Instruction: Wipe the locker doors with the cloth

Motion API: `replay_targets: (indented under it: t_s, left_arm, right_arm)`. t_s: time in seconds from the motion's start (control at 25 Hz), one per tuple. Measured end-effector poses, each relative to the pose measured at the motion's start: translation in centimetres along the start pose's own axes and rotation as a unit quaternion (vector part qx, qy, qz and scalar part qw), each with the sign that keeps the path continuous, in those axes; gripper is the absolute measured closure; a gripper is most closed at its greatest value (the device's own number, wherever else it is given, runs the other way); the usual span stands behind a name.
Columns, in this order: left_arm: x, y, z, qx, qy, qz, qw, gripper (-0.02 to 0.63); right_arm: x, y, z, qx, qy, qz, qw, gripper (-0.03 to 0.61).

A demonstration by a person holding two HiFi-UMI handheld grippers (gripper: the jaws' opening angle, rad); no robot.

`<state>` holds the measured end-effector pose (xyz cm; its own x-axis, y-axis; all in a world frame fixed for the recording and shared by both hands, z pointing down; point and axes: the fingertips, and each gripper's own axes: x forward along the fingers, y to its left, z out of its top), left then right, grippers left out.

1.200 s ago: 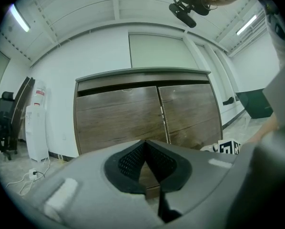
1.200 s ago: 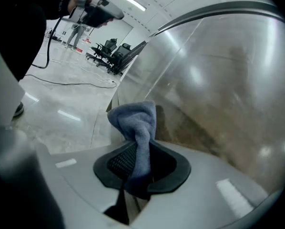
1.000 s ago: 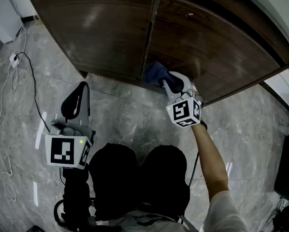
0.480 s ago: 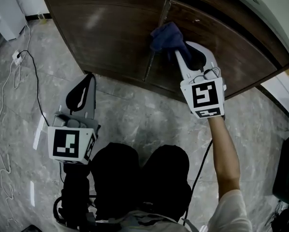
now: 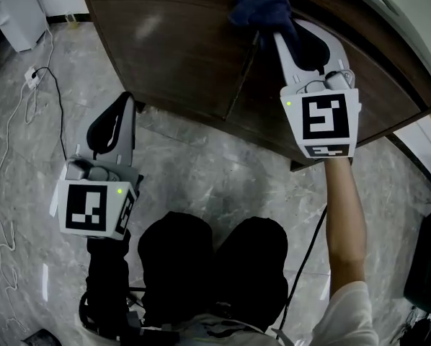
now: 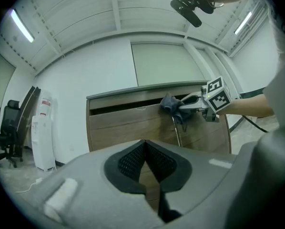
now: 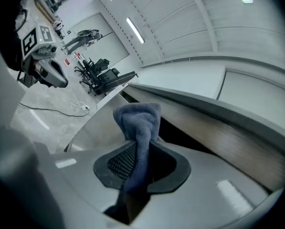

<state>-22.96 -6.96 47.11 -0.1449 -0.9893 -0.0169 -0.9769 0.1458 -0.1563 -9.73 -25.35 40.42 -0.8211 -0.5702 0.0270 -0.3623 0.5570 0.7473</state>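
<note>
**Foreground:** left gripper [image 5: 122, 107], fingers [image 6: 128, 163] pressed together with nothing between, held level and well short of the locker [image 5: 165, 42], over the marble floor [image 5: 201, 171].

**Middle ground:** right gripper [image 5: 277, 31], raised on an outstretched arm to the locker's front, fingers [image 7: 116, 163] clamped on the cloth [image 5: 259, 6].

**Cloth:** dark blue and bunched, 1 fold pinched between the pads, the loose wad standing proud of the fingertips. Resting against the locker high up, at the seam between its 2 doors and just under its top slab.

**Handling, as judged:** light, soft and limp, not fragile. Likely to slip or fold back under drag across the wood, hence best taken deep in the pads by a thick gathered fold, as here, with enough wad left free to bear on the door. Wooden door faces stiff, flat and smooth, apparently fit for firm pressure.

**Background:** locker as the only container in view, both doors seemingly shut, a dark recess below the top slab, contents hidden. Left of the locker, a white appliance [image 6: 43, 132] standing on the floor.
</note>
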Motion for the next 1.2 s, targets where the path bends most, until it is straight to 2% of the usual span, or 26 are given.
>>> replay_targets:
  t_s: [0.32, 0.72, 1.0, 1.2]
  left_arm:
    - [-0.8, 1.3, -3.0, -0.017, 0.018, 0.007, 0.9997, 0.611]
    - [-1.6, 2.7, -5.1, -0.025, 0.03, 0.014, 0.9991, 0.611]
    - [-2.0, 3.6, -6.4, -0.031, 0.037, 0.02, 0.9986, 0.611]
    - [-2.1, 4.1, -7.3, -0.033, 0.044, 0.026, 0.9981, 0.611]
  right_arm:
    - [2.5, 7.4, -3.3, -0.014, 0.037, 0.027, 0.999, 0.505]
    - [4.5, 18.2, -11.7, -0.009, 0.123, 0.084, 0.989, 0.505]
    - [5.8, 25.5, -16.5, -0.015, 0.172, 0.134, 0.976, 0.505]
    - [6.3, 31.4, -21.0, -0.012, 0.222, 0.186, 0.957, 0.505]
